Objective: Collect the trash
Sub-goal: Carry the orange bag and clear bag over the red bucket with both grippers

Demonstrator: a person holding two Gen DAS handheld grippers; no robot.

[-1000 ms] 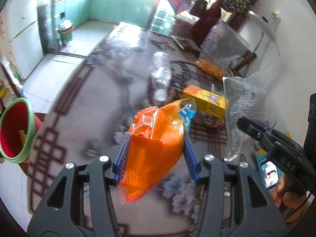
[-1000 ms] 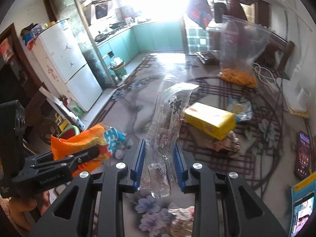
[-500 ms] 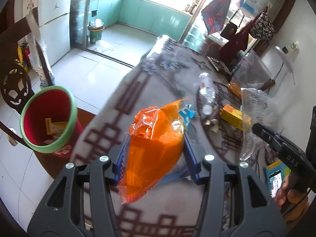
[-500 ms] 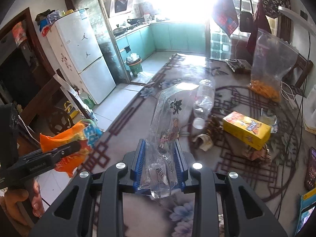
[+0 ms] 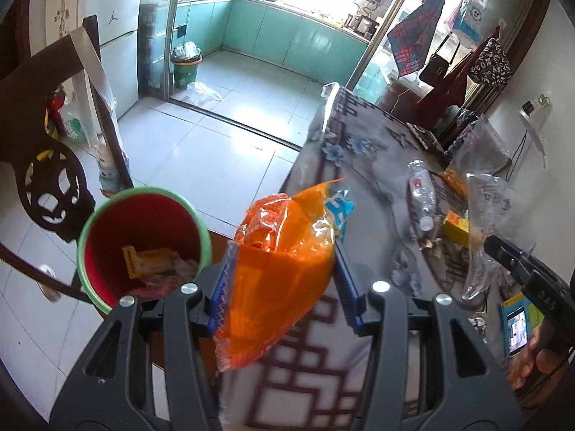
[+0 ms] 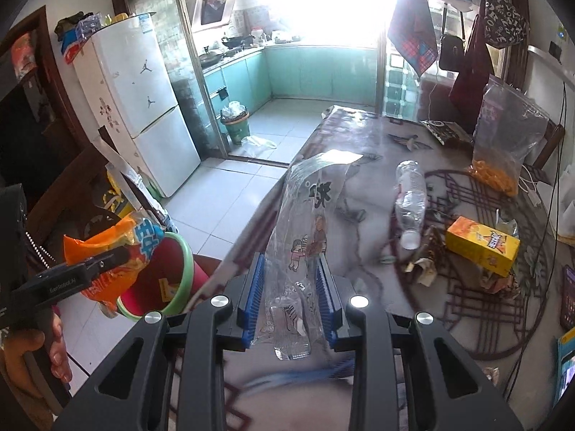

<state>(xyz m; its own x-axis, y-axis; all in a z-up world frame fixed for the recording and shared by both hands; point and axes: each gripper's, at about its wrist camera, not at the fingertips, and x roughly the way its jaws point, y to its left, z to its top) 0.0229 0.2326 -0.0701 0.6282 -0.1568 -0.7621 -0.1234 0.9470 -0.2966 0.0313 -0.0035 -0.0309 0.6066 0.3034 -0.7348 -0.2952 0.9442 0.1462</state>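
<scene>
With the red bin [image 5: 143, 248] low on the left, the left gripper [image 5: 284, 283], clenched on the orange snack bag [image 5: 280, 269], should centre over its mouth before letting go, while the right gripper [image 6: 291, 287] keeps the clear wrapper [image 6: 305, 237] pinched above the near table edge [image 5: 323, 341]

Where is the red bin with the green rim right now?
The red bin stands on the floor left of the table, below-left of the orange bag in the left hand-held gripper.

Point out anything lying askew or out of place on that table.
A clear plastic bottle lies on its side on the table instead of standing. Crumpled wrappers are scattered beside a yellow box that sits at an angle.
</scene>
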